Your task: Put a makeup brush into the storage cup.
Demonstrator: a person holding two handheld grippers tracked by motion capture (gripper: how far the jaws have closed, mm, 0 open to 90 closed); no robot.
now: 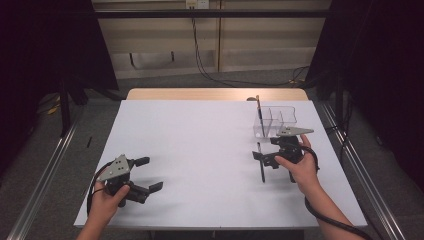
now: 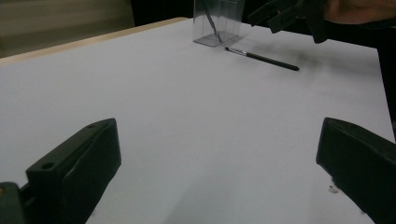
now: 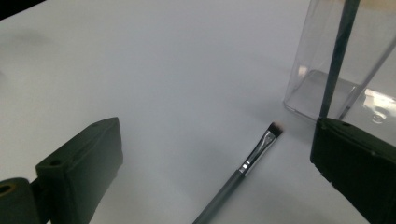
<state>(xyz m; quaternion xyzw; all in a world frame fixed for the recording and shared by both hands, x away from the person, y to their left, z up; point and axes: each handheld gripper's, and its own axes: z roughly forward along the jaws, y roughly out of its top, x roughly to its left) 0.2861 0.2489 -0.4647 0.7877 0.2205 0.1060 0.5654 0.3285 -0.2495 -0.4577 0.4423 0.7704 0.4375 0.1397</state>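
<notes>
I see the brush (image 1: 261,161) lying flat on the white surface (image 1: 200,150), its long axis running near to far in the high view, bristle tip pointing away from me toward the clear box (image 1: 275,121) just beyond it. A second brush (image 1: 260,116) stands tilted inside that box. My right gripper (image 1: 278,153) hovers over the brush with its jaws spread; in the right gripper view the brush (image 3: 247,173) lies between the two jaws, nearer the right one, untouched, its tip aimed at the box (image 3: 345,70). My left gripper (image 1: 146,174) sits low at the near left of the surface, well apart from the brush, jaws spread and holding nothing. From the left gripper view the brush (image 2: 262,58) lies far off, beside the box (image 2: 217,23).
</notes>
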